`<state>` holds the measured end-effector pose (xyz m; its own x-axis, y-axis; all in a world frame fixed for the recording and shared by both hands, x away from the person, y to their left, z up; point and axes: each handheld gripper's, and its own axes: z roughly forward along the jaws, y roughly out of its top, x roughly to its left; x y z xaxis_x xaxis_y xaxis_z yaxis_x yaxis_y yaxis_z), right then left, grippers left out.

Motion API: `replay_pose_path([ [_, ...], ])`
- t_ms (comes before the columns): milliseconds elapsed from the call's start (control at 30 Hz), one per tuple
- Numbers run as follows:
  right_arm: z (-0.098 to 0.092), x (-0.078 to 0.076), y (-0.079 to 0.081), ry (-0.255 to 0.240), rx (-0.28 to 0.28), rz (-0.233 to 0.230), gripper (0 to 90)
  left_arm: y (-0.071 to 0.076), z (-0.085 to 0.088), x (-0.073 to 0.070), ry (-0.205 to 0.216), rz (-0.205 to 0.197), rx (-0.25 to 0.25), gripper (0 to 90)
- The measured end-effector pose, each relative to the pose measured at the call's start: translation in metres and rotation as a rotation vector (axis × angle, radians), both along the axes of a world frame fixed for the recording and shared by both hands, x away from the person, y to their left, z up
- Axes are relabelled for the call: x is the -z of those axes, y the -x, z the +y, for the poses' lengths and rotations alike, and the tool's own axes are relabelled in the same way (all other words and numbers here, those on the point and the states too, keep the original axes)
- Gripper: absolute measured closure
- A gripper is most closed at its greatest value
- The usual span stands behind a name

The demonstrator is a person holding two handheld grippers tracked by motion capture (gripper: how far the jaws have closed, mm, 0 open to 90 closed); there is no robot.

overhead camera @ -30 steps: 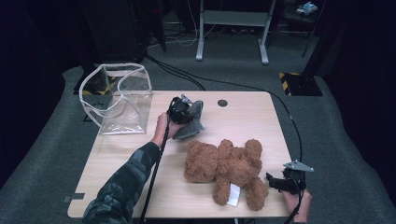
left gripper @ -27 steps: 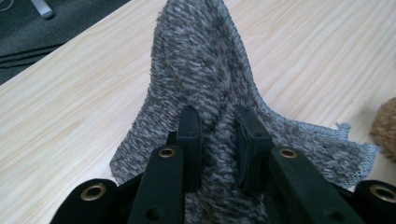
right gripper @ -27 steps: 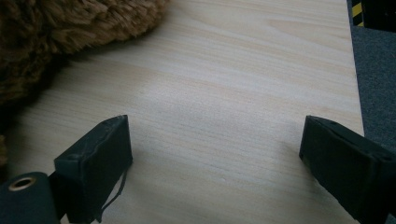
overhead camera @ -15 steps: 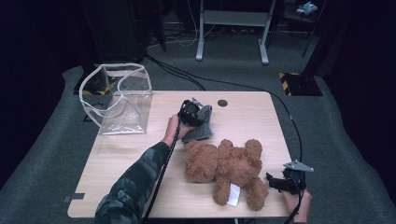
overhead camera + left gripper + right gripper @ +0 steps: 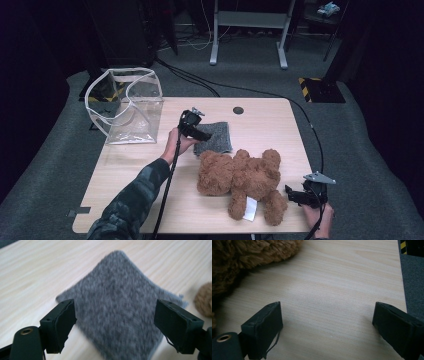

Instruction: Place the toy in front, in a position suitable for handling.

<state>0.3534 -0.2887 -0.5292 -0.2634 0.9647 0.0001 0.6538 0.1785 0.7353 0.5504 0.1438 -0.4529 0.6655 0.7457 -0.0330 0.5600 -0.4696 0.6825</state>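
Observation:
A grey felt cloth lies flat on the wooden table, just behind a brown teddy bear that lies on its front. My left gripper hovers at the cloth's left edge. Its jaws have just been opening and now stand wide. In the left gripper view the cloth spreads out below and between the jaws of the left gripper, with neither pad pressing on it. My right gripper rests open beside the bear's leg at the front right. In the right gripper view bare wood lies between the jaws of the right gripper, and bear fur is at the upper left.
A clear plastic bag with white trim stands open at the table's back left corner. A small dark disc sits near the back edge. A black cable runs along the table's right side. Grey carpet surrounds the table.
The cloth was held bunched and lifted in the left gripper; now it lies flat on the table. The left gripper has let go, opened and drawn back to the left. The right gripper has stayed put.

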Motion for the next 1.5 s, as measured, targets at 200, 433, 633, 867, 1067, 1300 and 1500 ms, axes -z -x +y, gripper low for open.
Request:
replay_pose_path([
  [200,-0.001,-0.002,-0.002,-0.009,-0.018,0.029,8.4,0.031,0.034,0.001,0.031,0.006,-0.004,14.9],
  [433,0.001,-0.026,0.006,-0.085,-0.045,0.03,9.2,0.077,0.061,0.005,0.094,-0.019,-0.004,10.5],
  [633,0.014,-0.049,0.018,-0.106,-0.108,0.036,10.3,0.119,0.066,0.011,0.133,-0.026,0.029,9.2],
  [867,0.035,-0.061,0.029,-0.134,-0.184,0.034,11.9,0.153,0.053,0.031,0.173,0.018,0.108,14.0],
  [1067,0.052,-0.06,0.029,-0.143,-0.252,0.067,12.9,0.165,0.035,0.036,0.197,0.022,0.187,16.7],
  [1300,0.069,-0.045,0.02,-0.127,-0.303,0.115,17.2,0.168,0.018,0.042,0.2,0.021,0.226,26.7],
  [1500,0.075,-0.034,0.016,-0.124,-0.33,0.143,29.8,0.169,0.017,0.045,0.218,0.028,0.249,33.1],
])
